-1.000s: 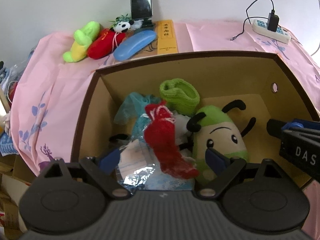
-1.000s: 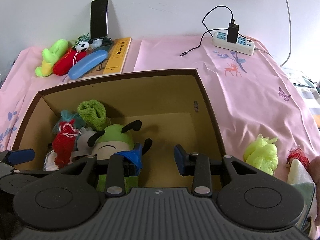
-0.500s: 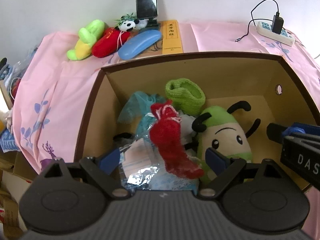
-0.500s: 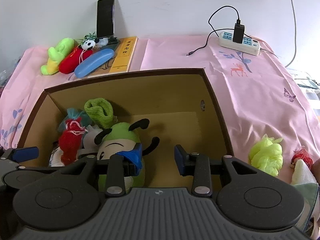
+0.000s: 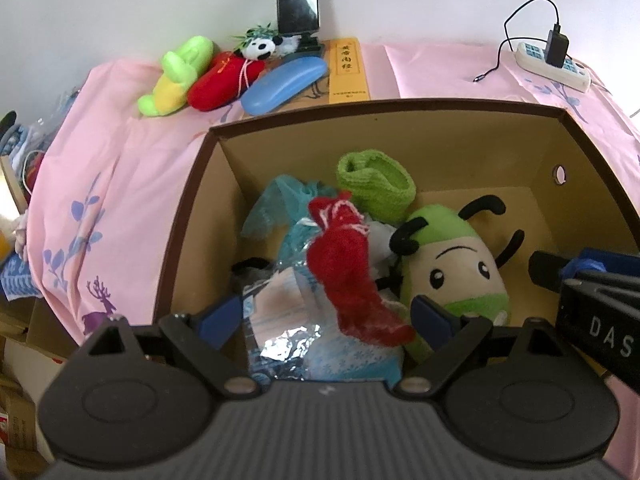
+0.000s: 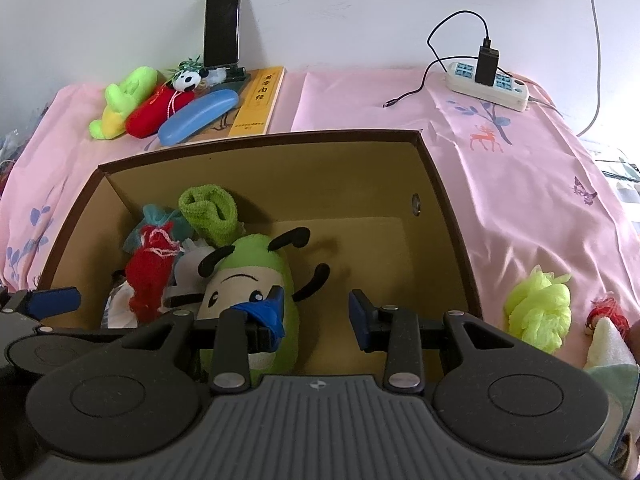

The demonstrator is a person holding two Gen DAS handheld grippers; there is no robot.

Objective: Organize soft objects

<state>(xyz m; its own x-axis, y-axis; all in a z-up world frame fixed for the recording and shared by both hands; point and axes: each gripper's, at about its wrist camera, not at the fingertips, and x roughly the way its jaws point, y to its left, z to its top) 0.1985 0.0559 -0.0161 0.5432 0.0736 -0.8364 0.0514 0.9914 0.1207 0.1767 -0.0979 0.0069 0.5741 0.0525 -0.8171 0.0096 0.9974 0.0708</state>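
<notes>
A brown cardboard box on the pink bedspread holds a green bug plush, a red knitted piece, a green knitted roll, teal mesh and foil packets. My left gripper is open and empty above the box's near left side. My right gripper is open and empty above the box's near edge; it shows at the right in the left wrist view. A yellow-green mesh puff lies on the bedspread right of the box.
At the back stand a phone, a green-yellow plush, a red plush, a panda, a blue case and a yellow book. A power strip lies back right. A red item and a cloth lie far right.
Both grippers have drawn up and back a little from the box, so more of the bed shows. The jaws stay open and the objects in the box have not moved.
</notes>
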